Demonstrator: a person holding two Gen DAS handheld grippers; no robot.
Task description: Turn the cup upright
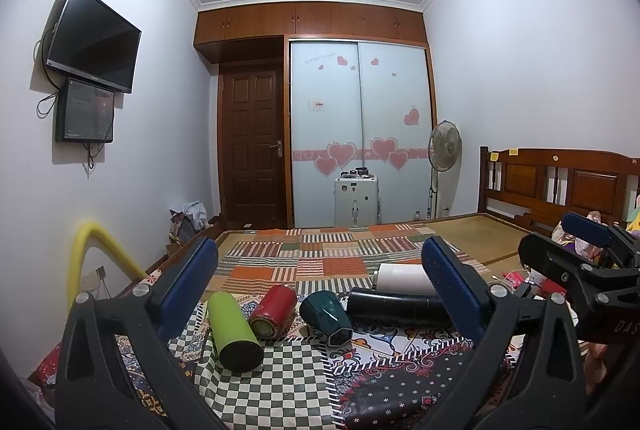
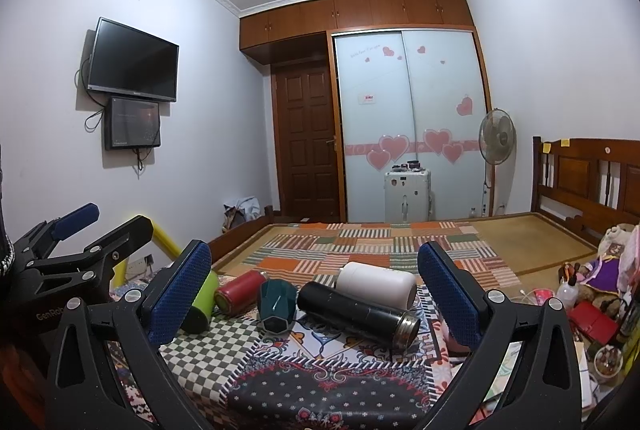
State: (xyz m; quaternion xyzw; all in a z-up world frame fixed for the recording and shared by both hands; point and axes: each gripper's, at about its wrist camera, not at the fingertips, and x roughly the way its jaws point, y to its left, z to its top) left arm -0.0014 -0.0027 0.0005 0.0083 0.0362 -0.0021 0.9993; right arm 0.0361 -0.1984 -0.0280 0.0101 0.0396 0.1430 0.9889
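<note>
Several cups lie on their sides in a row on a patterned cloth. From the left: a lime green cup (image 1: 234, 330) (image 2: 204, 296), a red cup (image 1: 274, 312) (image 2: 238, 290), a dark green faceted cup (image 1: 326, 316) (image 2: 277, 306), a long black flask (image 1: 396, 308) (image 2: 356, 312) and a white cup (image 1: 402, 277) (image 2: 376, 284) behind it. My left gripper (image 1: 320, 286) is open and empty, held above and in front of the cups. My right gripper (image 2: 314, 290) is open and empty, also in front of them. Each gripper shows at the edge of the other's view.
The cloth (image 1: 288, 382) covers a table beside a bed with a patchwork blanket (image 1: 320, 254). Clutter of small items and a stuffed toy (image 2: 600, 270) lies at the right. A yellow padded bar (image 1: 86, 254) stands at the left.
</note>
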